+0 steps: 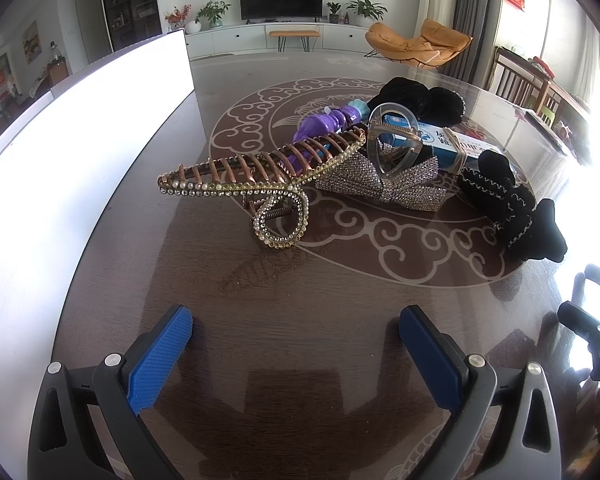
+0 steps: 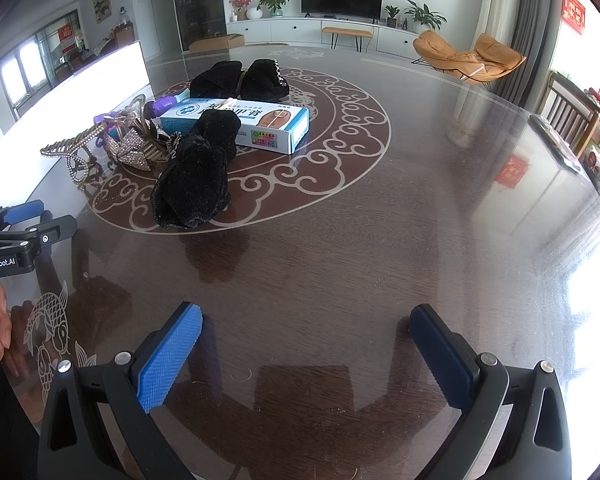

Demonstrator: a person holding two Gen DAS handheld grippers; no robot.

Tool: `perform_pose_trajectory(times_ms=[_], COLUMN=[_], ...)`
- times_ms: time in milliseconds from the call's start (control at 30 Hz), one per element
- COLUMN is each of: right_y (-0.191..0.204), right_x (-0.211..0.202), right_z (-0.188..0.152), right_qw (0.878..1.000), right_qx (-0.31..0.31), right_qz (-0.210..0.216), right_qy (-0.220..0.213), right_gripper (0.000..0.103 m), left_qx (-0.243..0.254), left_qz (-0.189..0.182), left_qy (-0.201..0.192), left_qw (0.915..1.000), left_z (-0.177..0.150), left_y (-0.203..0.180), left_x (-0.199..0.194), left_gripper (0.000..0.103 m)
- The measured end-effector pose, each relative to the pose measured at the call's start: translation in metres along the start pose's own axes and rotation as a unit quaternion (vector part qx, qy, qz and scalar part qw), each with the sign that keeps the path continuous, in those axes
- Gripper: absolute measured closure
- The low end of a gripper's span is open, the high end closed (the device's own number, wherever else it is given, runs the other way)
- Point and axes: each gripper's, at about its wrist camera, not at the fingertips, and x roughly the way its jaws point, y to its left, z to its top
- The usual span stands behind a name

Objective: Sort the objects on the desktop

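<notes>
Dark glossy table (image 1: 300,340) with pale cloud-scroll ring and fish motifs. Ahead of left gripper (image 1: 296,344), well apart: rhinestone claw clip (image 1: 236,178); behind it to the right a rhinestone bow (image 1: 380,184), purple toy (image 1: 320,128), clear clip (image 1: 396,140), blue-white box (image 2: 252,120). Ahead-left of right gripper (image 2: 306,344): black bow (image 2: 196,176) leaning onto the box; second black bow (image 2: 240,78) beyond it. White board (image 1: 80,128) far left.

hair claw (image 1: 236,176) front-left of pile | box (image 2: 236,122) behind | bow (image 2: 194,176) leaning on box
</notes>
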Motion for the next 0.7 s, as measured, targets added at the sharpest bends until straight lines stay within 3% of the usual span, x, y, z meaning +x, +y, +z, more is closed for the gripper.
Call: perform_pose_trajectory(times_ms=[533, 567, 700], right_y=[0.000, 0.000, 0.000], right_x=[0.000, 0.000, 0.000], right_z=[0.000, 0.000, 0.000], right_qw=[1.000, 1.000, 1.000], right_qx=[0.000, 0.000, 0.000], right_qz=[0.000, 0.000, 0.000], right_qy=[0.000, 0.000, 0.000], right_gripper=[0.000, 0.000, 0.000], left_qx=[-0.001, 0.000, 0.020], left_qz=[-0.017, -0.013, 0.016], left_qy=[0.010, 0.002, -0.090], left_qw=[0.9998, 0.9999, 0.9956], left_z=[0.001, 0.007, 0.051], left_y=[0.005, 0.004, -0.003], left_x=[-0.005, -0.010, -0.050], left_gripper=[0.000, 0.000, 0.000])
